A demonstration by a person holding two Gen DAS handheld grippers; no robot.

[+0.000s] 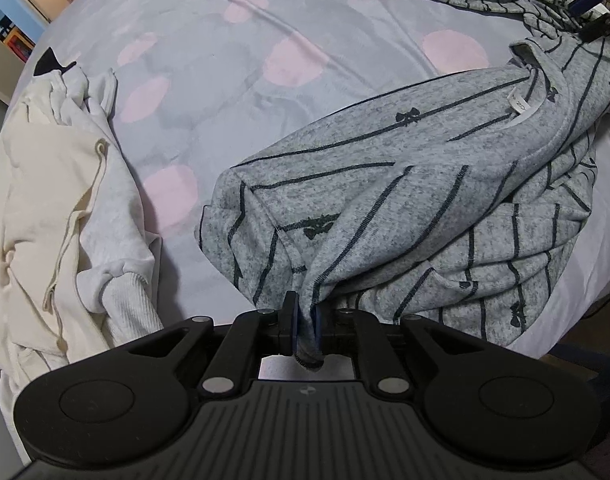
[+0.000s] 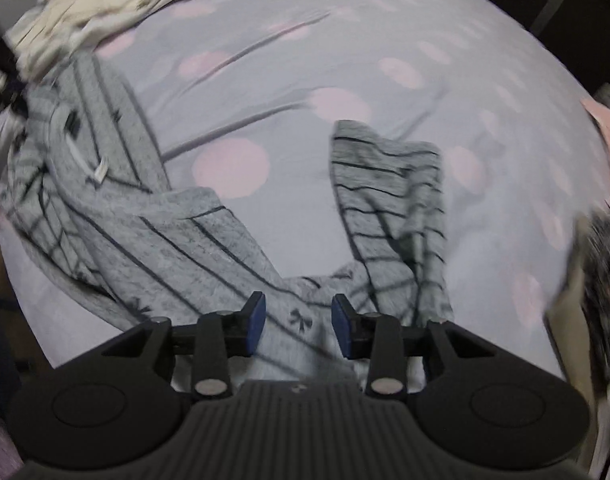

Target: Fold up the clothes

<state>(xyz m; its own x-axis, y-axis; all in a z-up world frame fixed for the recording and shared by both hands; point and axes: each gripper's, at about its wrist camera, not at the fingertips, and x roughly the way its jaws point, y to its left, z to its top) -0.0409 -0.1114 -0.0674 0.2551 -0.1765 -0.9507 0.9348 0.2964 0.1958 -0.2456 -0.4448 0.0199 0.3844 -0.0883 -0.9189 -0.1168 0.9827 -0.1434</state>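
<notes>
At the left of the left wrist view a cream garment (image 1: 61,216) lies crumpled on the dotted bedsheet (image 1: 233,60). Centre to right sprawls the grey striped top (image 1: 405,184) (bow-printed), its edge pinched in the closed left gripper (image 1: 303,320). In the blurred right wrist view, the right gripper (image 2: 297,322) gapes wide over the fabric, gripping nothing.

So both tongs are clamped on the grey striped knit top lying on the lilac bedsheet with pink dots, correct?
Not quite. Only the left tongs are clamped on the grey striped knit top. The right wrist view shows the right tongs open, with their blue pads apart above the fabric and gripping nothing. The top does lie on the lilac bedsheet with pink dots.
</notes>
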